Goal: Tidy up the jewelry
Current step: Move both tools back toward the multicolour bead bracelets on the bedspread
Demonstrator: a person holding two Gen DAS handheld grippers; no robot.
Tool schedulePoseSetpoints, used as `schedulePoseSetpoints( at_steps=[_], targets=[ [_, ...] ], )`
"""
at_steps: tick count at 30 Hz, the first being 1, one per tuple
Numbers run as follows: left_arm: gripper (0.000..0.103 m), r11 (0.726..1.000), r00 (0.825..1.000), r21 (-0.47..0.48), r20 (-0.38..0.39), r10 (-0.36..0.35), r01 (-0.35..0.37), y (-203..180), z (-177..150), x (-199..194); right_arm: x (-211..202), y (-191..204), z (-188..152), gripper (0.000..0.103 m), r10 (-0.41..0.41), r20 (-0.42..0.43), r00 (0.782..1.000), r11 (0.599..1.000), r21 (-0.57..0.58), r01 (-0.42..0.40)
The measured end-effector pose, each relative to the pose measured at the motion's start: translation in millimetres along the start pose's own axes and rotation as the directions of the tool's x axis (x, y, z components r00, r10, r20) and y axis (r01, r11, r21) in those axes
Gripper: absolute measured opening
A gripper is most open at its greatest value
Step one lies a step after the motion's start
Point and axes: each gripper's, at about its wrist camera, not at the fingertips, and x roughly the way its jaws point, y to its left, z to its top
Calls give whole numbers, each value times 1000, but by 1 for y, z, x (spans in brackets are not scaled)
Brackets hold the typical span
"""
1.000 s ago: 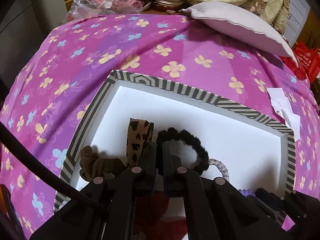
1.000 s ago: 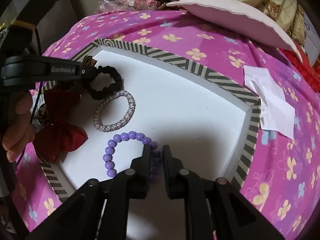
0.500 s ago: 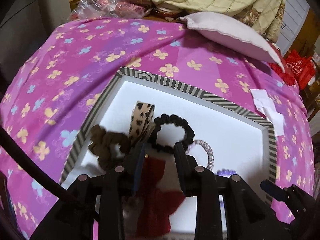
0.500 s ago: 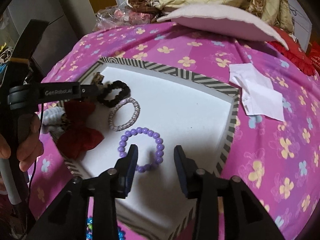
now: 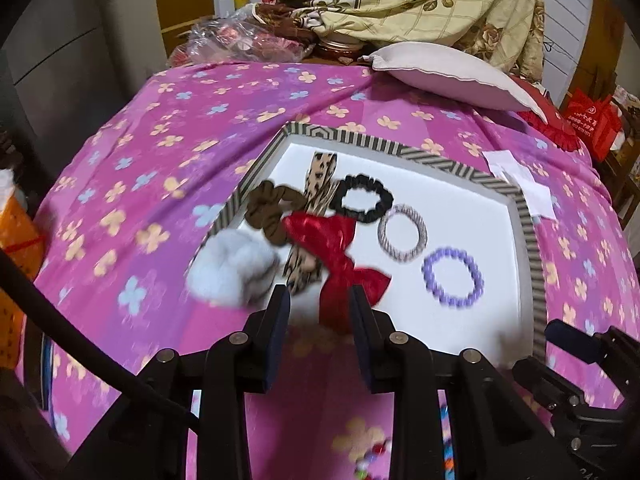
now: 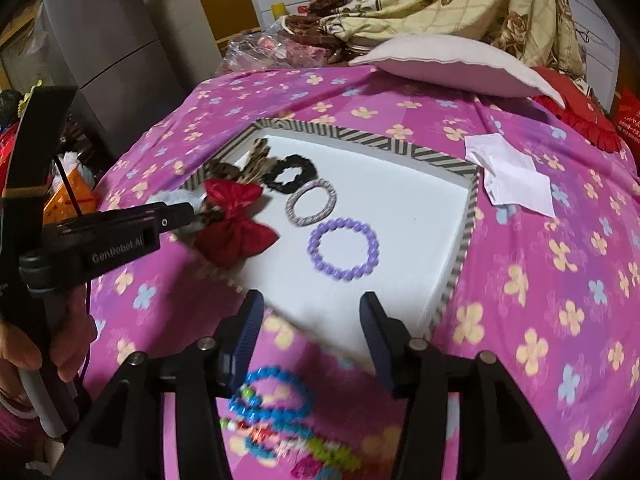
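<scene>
A white tray with a striped rim [image 5: 452, 164] [image 6: 372, 138] lies on the pink flowered bedspread. In it are a black scrunchie [image 5: 363, 203] [image 6: 291, 174], a grey braided band [image 5: 403, 232] [image 6: 311, 202], a purple bead bracelet [image 5: 453, 277] [image 6: 343, 249], a red bow [image 5: 340, 256] [image 6: 234, 224], a leopard band [image 5: 318, 184], a brown scrunchie [image 5: 269, 212] and a grey-white fluffy piece [image 5: 232, 268]. My left gripper [image 5: 319, 312] is open and empty above the tray's near edge. My right gripper [image 6: 311, 320] is open and empty, above loose colourful bead bracelets [image 6: 276, 412].
A pale pillow [image 5: 452, 72] and a heap of bedding [image 5: 420, 0] lie at the far end of the bed. White paper [image 6: 508, 174] lies right of the tray. A plastic bag [image 5: 240, 42] sits at the back left. A grey cabinet [image 6: 108, 52] stands left.
Both grippers have opened and pulled back and up from the tray. The left one let go of the black scrunchie, the right one of the purple bracelet; both now lie in the tray.
</scene>
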Motion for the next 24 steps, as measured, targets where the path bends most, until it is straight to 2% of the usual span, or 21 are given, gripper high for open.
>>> schedulePoseSetpoints(
  at_steps=[12,24],
  targets=[
    [52,1000,999,1,39,23,-23,-5,-57,-35,-27,9,-50,55,0,4,1000,1000,30,0],
    [52,999,997,-23,70,43,-41,-7,-90,-59,-53,17,-76,56,-13,29,1000,1000,11,12]
  ],
)
